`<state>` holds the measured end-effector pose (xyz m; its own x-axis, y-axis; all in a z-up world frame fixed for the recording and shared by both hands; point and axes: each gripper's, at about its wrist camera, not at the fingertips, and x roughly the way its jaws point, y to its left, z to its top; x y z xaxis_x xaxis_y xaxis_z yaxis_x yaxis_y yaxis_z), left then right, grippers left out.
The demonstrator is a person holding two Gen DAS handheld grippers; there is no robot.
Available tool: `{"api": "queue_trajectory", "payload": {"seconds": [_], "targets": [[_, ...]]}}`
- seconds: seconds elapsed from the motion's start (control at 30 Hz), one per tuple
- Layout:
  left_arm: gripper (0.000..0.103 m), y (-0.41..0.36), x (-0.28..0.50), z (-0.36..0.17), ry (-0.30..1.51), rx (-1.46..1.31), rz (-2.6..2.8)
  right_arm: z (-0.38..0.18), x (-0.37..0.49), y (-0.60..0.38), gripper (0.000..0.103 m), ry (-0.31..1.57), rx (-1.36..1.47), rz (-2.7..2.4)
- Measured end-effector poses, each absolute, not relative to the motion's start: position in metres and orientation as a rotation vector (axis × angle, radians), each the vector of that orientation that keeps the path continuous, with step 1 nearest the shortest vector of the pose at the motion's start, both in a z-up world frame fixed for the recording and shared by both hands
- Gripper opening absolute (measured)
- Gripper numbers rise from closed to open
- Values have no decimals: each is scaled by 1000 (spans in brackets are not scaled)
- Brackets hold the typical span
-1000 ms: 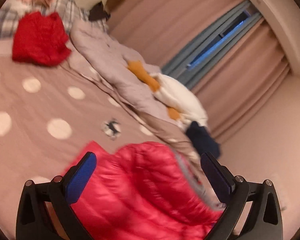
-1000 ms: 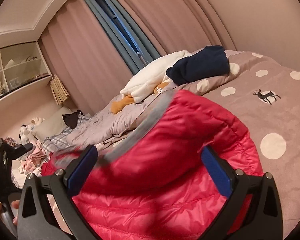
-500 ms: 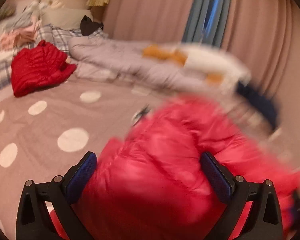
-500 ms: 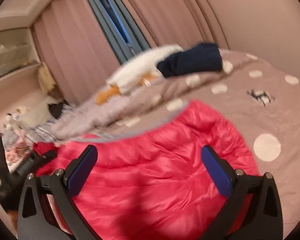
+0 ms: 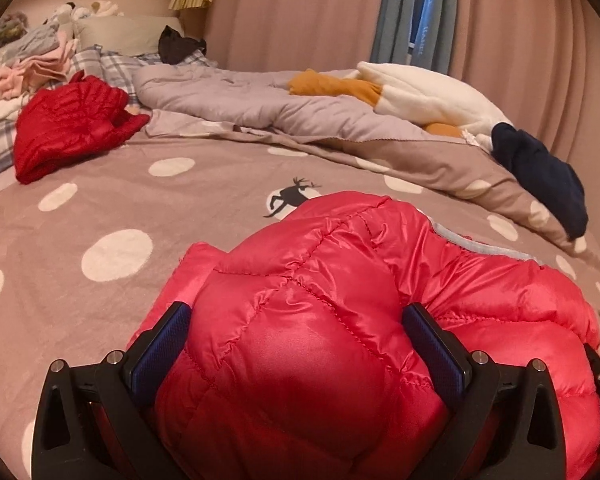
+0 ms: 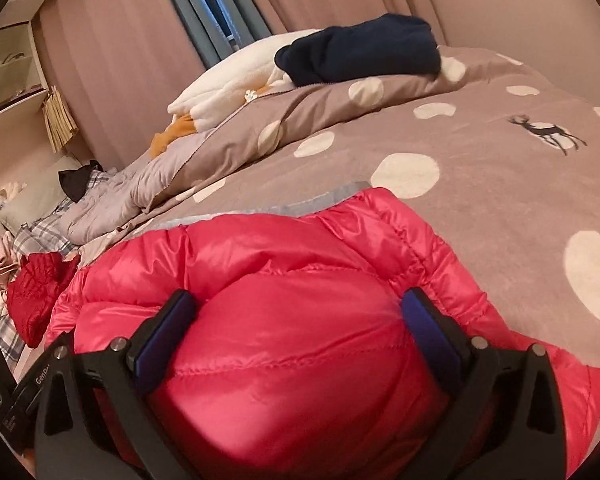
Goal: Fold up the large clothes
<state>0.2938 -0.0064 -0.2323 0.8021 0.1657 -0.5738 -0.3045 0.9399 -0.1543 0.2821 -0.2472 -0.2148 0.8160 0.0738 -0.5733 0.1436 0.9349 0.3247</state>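
While the glossy red quilted down jacket [image 5: 320, 320] lies bunched on the taupe bedspread with cream dots [image 5: 100, 208], the left gripper [image 5: 296, 344] stands spread wide, jacket padding bulging between its blue pads — as with the right gripper [image 6: 296, 320]. Whether either grips the jacket, I cannot tell. Beyond the jacket lies a folded navy garment [image 6: 360, 48]. Partial lettering "GenR" — unclear — marks the right gripper's body.

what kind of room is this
Most likely a bedroom: a bed with a polka-dot duvet, pillows at its head, and floor-length curtains behind, with clothes such as a pink puffer jacket strewn on it.
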Motion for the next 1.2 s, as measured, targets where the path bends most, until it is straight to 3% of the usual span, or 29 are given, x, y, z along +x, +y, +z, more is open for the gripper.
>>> {"api": "queue_trajectory", "payload": {"seconds": [0.4,0.53,0.63,0.83,0.97,1.2], "targets": [[103,4,287,-224,635,-255,193,-197,257,-227,103,617,299,-128],[103,30,245,-206,581,-342,200,-168,216,-208,103,516,304,-59],[103,52,214,-196,543,-381,219,-161,209,-196,103,539,290,-61],[103,84,198,-222,666,-462,229,-187,210,-162,103,640,143,-108],[103,100,189,-259,726,-671,110,-210,221,-150,103,752,14,-133],[103,74,202,-254,770,-589,10,-231,244,-145,103,811,-86,-181]]}}
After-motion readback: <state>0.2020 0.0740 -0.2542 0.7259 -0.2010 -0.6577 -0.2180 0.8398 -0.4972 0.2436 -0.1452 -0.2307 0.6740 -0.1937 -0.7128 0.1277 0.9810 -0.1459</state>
